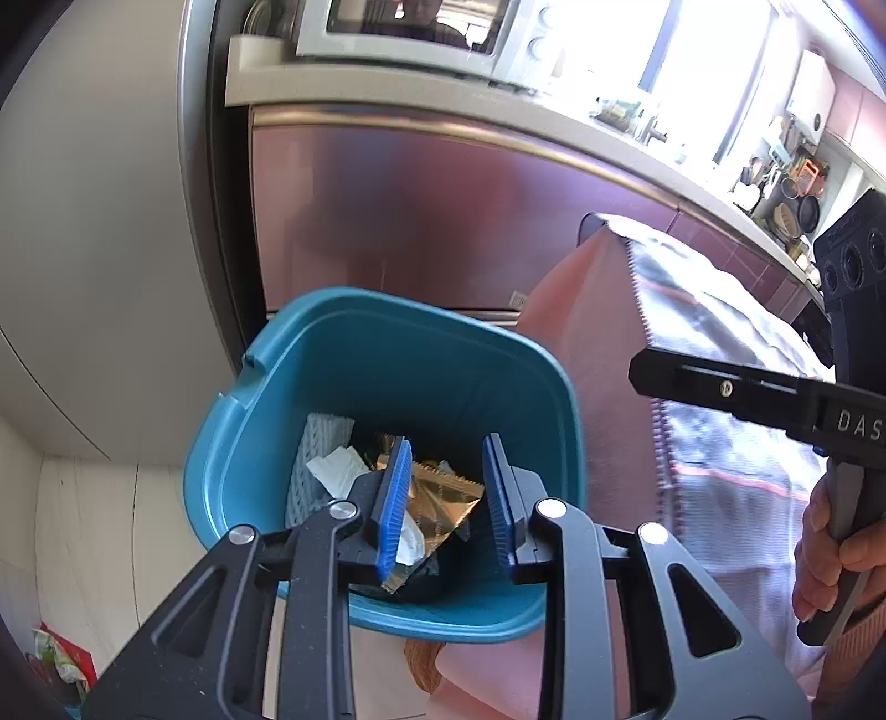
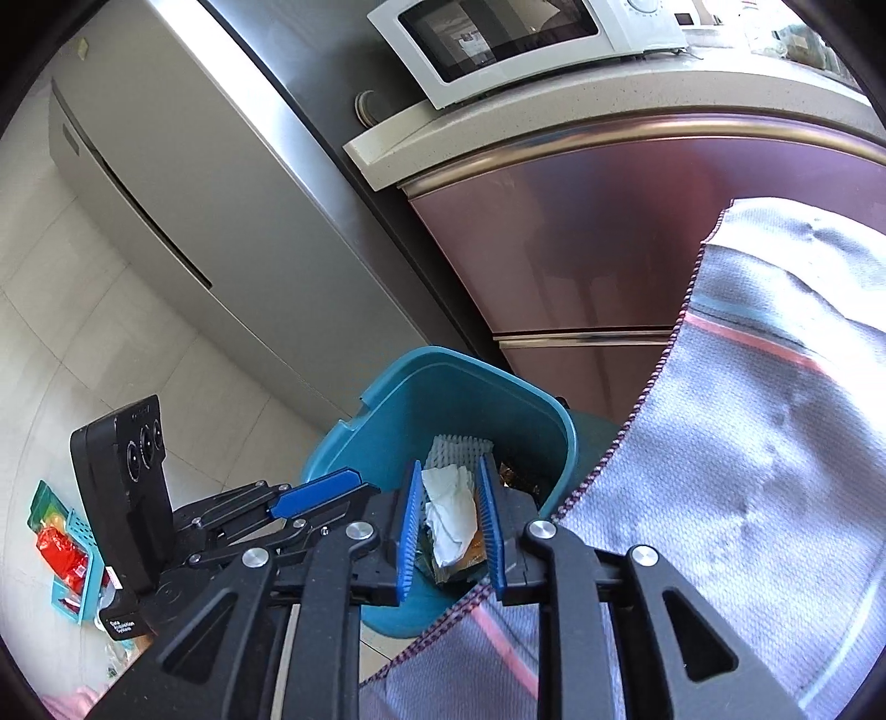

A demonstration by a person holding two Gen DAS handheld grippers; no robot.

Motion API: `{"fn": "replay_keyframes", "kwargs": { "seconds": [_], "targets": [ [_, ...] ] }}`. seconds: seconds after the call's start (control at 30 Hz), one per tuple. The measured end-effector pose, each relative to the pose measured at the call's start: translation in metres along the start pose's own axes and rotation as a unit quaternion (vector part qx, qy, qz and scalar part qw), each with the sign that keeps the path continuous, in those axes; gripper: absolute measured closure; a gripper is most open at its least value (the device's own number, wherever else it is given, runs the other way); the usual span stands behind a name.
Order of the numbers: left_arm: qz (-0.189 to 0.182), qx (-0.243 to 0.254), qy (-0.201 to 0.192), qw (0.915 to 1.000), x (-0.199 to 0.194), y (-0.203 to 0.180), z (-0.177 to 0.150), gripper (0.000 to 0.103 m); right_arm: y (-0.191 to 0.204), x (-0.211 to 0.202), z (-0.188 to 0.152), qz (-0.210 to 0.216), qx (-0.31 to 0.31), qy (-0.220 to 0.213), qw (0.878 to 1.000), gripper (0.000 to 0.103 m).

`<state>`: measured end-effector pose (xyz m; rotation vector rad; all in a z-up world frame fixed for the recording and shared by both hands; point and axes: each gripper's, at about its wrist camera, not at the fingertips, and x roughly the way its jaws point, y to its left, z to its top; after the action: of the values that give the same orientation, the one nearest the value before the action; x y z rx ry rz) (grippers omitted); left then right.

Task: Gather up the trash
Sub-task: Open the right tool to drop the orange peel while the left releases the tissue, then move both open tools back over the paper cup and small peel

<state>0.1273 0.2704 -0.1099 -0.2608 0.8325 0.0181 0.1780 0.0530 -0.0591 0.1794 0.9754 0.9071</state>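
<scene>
A teal trash bin [image 1: 387,354] stands on the floor beside a table. Inside lie a gold wrapper [image 1: 443,501], crumpled white paper [image 1: 340,468] and a pale ribbed piece [image 1: 318,443]. My left gripper [image 1: 446,498] is open and empty above the bin's opening. In the right wrist view the bin [image 2: 443,399] sits just ahead, with the white paper [image 2: 451,512] seen between my fingers. My right gripper [image 2: 449,526] is open and empty above the bin's near rim. The left gripper [image 2: 315,490] shows at the left there.
A grey checked cloth [image 2: 775,443] over a pink cover [image 1: 598,310] drapes the table to the right of the bin. Maroon cabinets [image 1: 443,221], a microwave [image 2: 526,39] and a steel fridge [image 2: 194,194] stand behind. A teal basket with red packets [image 2: 66,548] lies on the floor at left.
</scene>
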Motion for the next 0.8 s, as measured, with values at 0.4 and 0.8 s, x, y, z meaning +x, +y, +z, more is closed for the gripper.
{"fn": "replay_keyframes", "kwargs": {
  "seconds": [0.4, 0.8],
  "targets": [
    [-0.053, 0.055, -0.065, 0.995, -0.053, -0.054, 0.002, 0.055, -0.011, -0.082, -0.028, -0.02, -0.025, -0.054, 0.998, 0.062],
    [-0.127, 0.129, -0.078, 0.9804, -0.055, -0.164, 0.005, 0.027, -0.081, -0.194, -0.084, -0.129, 0.033, -0.133, 0.982, 0.048]
  ]
}}
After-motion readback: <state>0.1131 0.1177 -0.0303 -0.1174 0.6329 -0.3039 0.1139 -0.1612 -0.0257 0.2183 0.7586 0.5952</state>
